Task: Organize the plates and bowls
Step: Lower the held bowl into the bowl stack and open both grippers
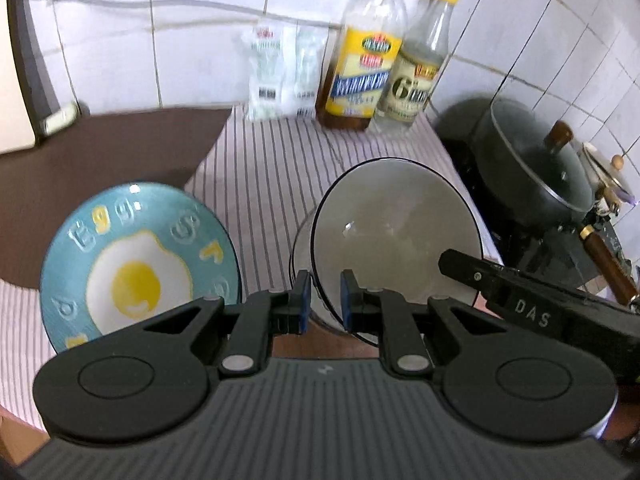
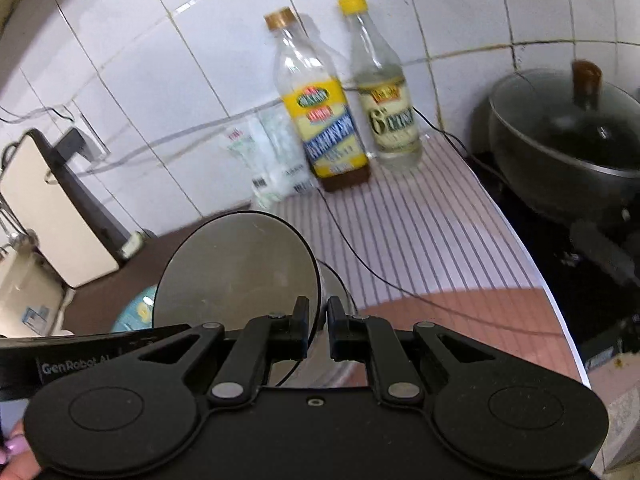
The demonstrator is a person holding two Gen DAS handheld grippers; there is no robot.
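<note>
Striped cloth fills the frame's middle, where both my left gripper [image 1: 325, 300] and right gripper [image 2: 318, 330] pinch the tilted grey bowl [image 1: 396, 232]'s rim, blue plate [image 1: 136, 264] lying lower left.

Bottles [image 1: 362, 60] on striped counter cloth [image 1: 272, 168]

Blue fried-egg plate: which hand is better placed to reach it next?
Left, probably: the round blue fried-egg plate lies beside the left tool; the grey black-rimmed bowl blocks the right tool.
</note>
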